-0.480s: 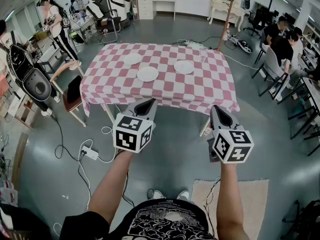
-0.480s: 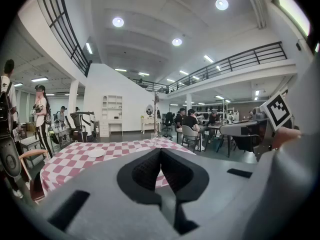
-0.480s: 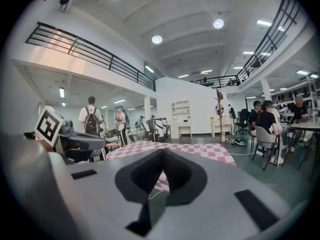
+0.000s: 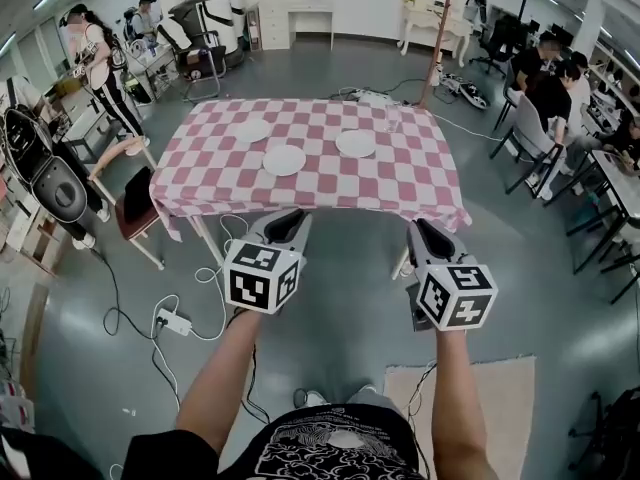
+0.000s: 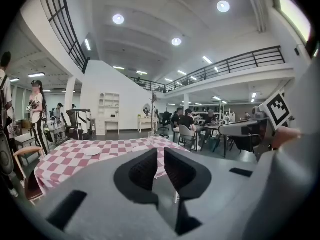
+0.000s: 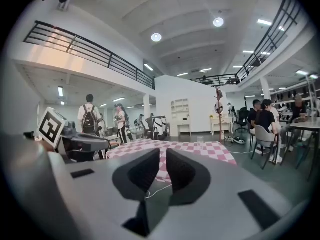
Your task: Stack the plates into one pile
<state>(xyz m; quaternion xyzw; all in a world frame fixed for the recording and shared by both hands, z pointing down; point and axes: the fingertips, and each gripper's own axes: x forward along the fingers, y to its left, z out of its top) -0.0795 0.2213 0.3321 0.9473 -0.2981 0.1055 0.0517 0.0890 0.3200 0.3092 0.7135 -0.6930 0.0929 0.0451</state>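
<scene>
Three white plates lie apart on the pink checked table (image 4: 400,183): one at the back left (image 4: 252,130), one in the middle (image 4: 284,160), one to the right (image 4: 356,143). My left gripper (image 4: 290,216) and right gripper (image 4: 425,226) hang side by side over the floor, short of the table's near edge, pointing at it. Both have their jaws close together with only a slim gap and nothing between them. The left gripper view shows its jaws (image 5: 161,154) and a plate (image 5: 92,151) on the table beyond. The right gripper view shows its jaws (image 6: 163,154) and the table (image 6: 195,149).
A clear glass (image 4: 392,116) stands at the table's far right. A chair (image 4: 135,203) sits at the table's left side. Cables and a power strip (image 4: 165,320) lie on the floor below left. People sit at desks on the right (image 4: 545,93) and stand at the back left (image 4: 95,63).
The head view has shifted a little, and the table sits slightly lower and more to the left in it. Both grippers stay side by side before the table, jaws unchanged.
</scene>
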